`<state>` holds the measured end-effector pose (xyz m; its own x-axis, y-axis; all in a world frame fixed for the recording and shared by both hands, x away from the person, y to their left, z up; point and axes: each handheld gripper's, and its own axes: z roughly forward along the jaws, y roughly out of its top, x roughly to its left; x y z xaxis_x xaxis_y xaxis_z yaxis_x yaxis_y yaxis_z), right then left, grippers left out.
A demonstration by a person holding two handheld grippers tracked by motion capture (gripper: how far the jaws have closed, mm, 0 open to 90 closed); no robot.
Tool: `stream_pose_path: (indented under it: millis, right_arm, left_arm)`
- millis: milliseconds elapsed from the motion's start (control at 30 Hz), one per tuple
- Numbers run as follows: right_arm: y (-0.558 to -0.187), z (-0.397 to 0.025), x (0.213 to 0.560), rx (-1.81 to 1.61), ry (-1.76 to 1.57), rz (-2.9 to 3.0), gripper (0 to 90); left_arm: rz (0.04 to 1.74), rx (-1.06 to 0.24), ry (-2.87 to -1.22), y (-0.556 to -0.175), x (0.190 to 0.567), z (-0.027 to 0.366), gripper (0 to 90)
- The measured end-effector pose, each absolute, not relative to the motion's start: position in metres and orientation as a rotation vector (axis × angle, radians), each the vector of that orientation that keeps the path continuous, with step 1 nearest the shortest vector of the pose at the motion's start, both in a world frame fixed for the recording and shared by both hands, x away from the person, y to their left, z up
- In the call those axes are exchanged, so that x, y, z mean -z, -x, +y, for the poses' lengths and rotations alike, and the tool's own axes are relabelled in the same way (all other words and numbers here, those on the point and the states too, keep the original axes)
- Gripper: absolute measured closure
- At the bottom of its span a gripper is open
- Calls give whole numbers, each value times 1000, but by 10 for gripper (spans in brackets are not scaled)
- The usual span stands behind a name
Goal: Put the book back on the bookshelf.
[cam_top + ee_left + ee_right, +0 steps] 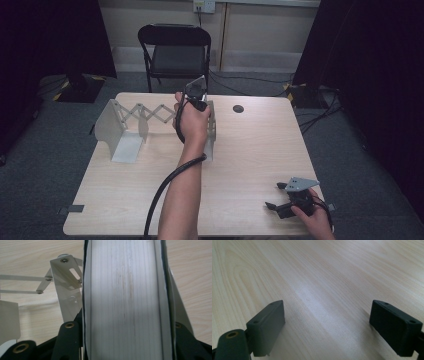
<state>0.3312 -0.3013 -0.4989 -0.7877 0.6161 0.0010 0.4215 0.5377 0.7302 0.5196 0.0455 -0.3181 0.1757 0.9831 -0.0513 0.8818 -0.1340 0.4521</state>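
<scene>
An extendable metal rack (150,116) with a scissor lattice stands on the far left of the wooden table (255,150), an upright plate at each end. At its right end plate (212,131) my left gripper (196,95) points down. In the left gripper view it (125,340) is shut on a thick white block (125,297) with fine lines and dark edges, like the page side of a book. The rack's lattice and bracket (66,282) lie just to its left. My right gripper (276,195) rests near the front right corner, open over bare wood (327,315).
A black folding chair (175,50) stands behind the table. A small dark round spot (238,108) marks the far side of the tabletop. Cables run over the floor at the back right (310,110). Black curtains hang on both sides.
</scene>
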Motion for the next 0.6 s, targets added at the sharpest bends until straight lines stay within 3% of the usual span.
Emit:
stream_pose_path:
  millis: [600]
  right_arm:
    - [-331, -301, 499, -1094, -868, 2521, 124]
  left_arm:
    - [1723, -402, -2129, -517, 319, 39, 499]
